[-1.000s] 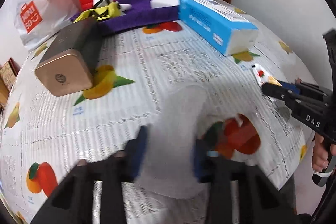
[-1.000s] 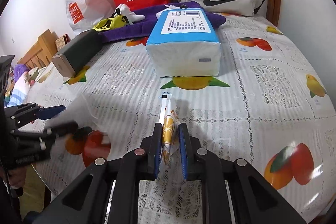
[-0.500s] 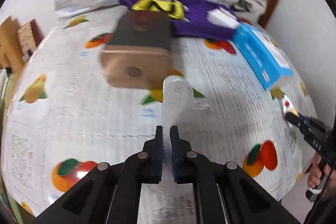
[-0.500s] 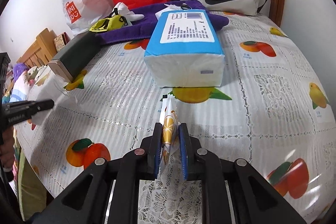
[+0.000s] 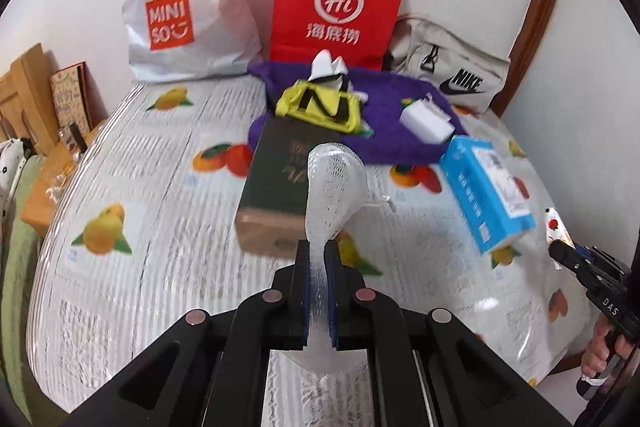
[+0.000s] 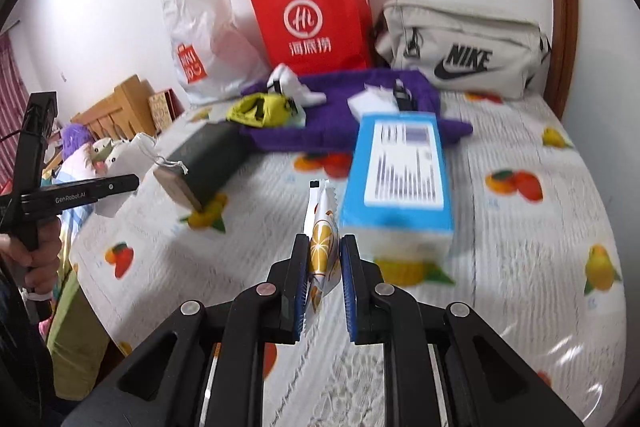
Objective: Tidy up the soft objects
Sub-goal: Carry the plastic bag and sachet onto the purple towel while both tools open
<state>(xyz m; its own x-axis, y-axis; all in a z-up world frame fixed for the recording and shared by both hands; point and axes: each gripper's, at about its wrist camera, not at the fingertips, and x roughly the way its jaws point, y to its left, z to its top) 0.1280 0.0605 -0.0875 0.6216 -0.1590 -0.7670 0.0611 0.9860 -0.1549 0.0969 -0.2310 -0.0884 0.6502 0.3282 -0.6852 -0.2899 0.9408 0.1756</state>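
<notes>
left tool (image 5: 318, 255) clamps a white mesh drawstring pouch (image 5: 334, 187) at frame centre; right tool (image 6: 324, 255) pinches an orange-print white sachet (image 6: 322, 239) – its print readable only in the right view.

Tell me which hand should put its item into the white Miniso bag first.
Left, probably. The left gripper, shut on the white mesh pouch, faces the Miniso bag more directly; the right gripper, holding the snack packet, sees it further off to one side.
</notes>
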